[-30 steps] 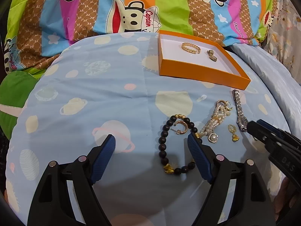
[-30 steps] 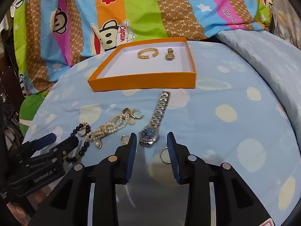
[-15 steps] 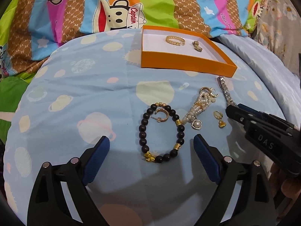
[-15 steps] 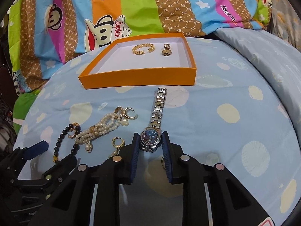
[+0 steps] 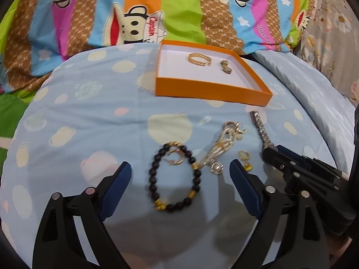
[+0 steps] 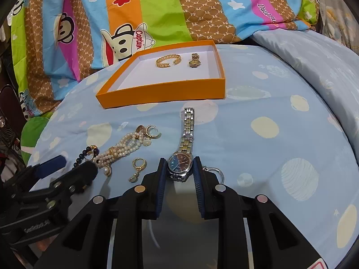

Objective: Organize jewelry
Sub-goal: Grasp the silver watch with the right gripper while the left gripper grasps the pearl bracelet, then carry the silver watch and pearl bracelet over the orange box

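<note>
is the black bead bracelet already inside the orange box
No, the black bead bracelet lies on the blue bedsheet in front of the orange box, which holds only a gold bangle and one small gold piece.

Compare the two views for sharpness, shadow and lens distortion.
Left wrist view: slightly soft with motion blur, the bead bracelet smeared; the left gripper casts a grey shadow on the sheet. Right wrist view: sharper, the watch dial crisp between the right gripper pads. Both: fisheye bowing, dark corners.

Bright, even indoor light; soft shadows under each gripper, slight motion blur, fisheye-bent dark corners.
</note>
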